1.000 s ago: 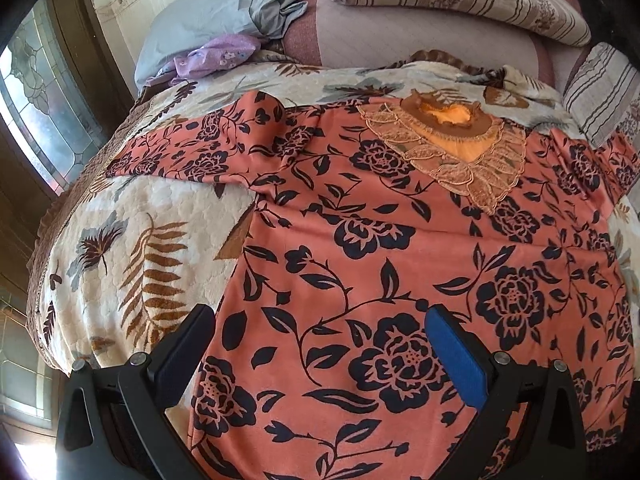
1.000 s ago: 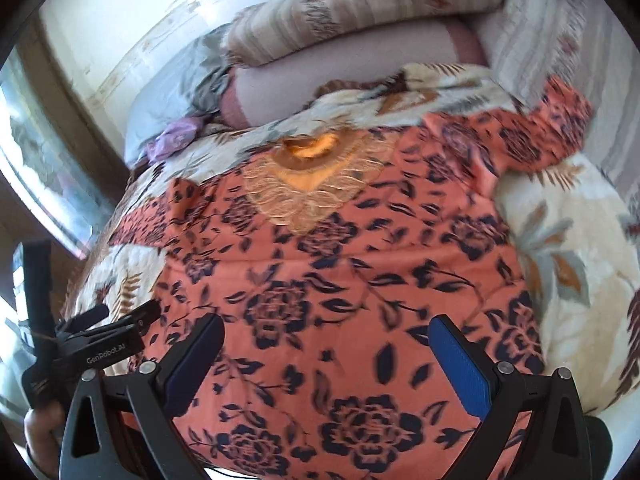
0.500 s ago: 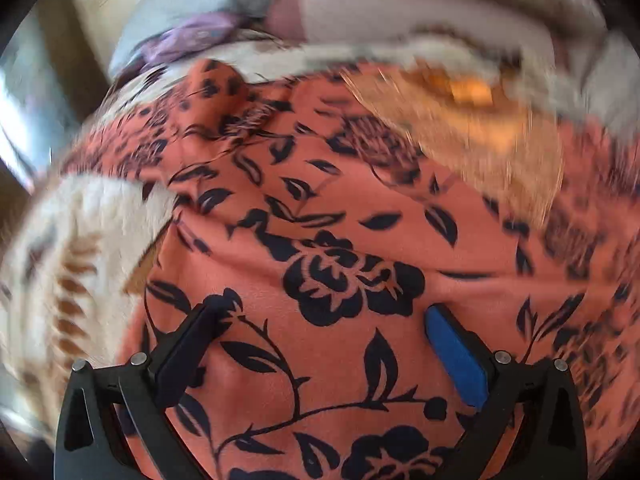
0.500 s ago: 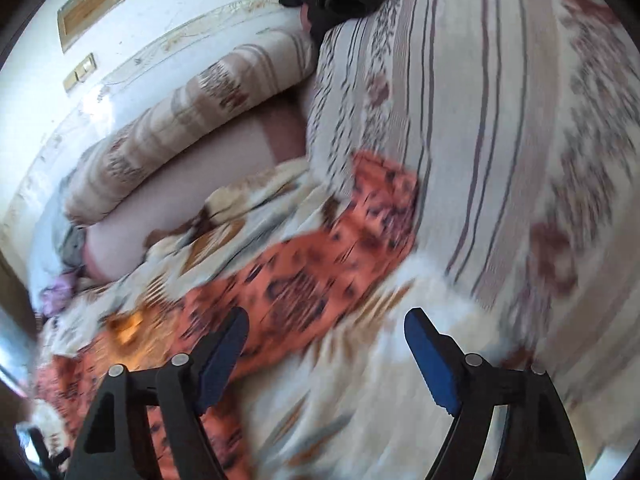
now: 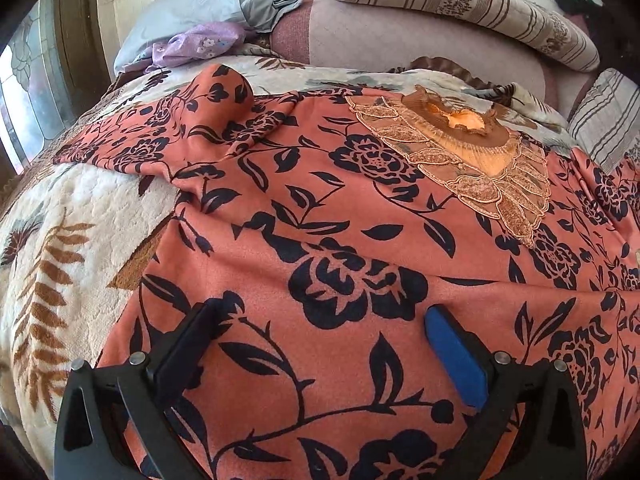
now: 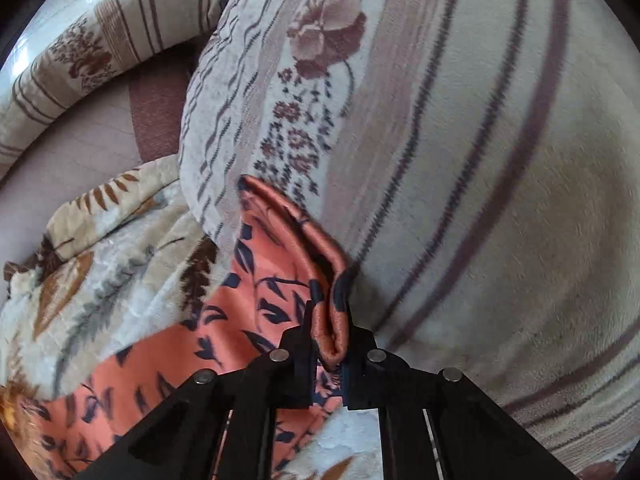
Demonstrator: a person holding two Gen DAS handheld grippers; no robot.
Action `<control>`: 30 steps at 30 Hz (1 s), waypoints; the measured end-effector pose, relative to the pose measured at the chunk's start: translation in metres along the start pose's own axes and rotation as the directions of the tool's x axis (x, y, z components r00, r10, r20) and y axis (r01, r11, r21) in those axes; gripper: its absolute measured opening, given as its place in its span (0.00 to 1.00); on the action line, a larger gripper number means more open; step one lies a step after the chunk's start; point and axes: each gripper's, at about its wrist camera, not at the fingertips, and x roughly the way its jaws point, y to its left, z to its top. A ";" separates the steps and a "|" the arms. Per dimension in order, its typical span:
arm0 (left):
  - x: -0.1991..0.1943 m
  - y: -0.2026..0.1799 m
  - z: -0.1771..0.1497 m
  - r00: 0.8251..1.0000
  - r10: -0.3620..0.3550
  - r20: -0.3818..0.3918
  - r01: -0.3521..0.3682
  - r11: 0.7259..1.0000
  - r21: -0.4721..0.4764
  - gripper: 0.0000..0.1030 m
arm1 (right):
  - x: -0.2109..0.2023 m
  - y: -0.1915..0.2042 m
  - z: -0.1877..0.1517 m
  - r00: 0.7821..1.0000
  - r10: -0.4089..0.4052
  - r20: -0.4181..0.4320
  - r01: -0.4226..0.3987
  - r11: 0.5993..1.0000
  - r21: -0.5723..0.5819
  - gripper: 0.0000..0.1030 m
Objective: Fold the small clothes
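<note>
Right gripper (image 6: 327,344) clamped on the sleeve (image 6: 280,264) end, against the striped cushion (image 6: 460,160). Left gripper (image 5: 320,344), jaws spread, hovers over the dress (image 5: 340,216) body; its neckline (image 5: 460,136) lies farther up the blanket (image 5: 80,216).

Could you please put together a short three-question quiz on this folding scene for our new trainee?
1. True or false: the right gripper is shut on a sleeve of the floral garment.
2. The left gripper is: A) open above the garment; B) shut on the collar; C) holding a pillow.
3. Fill in: the garment lies on a leaf-patterned ____.

Key: 1 true; 2 A; 3 blanket.
</note>
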 end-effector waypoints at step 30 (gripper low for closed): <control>-0.005 0.010 0.000 0.997 -0.072 0.025 0.073 0.997 -0.038 1.00 | -0.143 0.258 -0.258 0.685 0.594 -0.422 -0.659 0.752 -0.011 0.86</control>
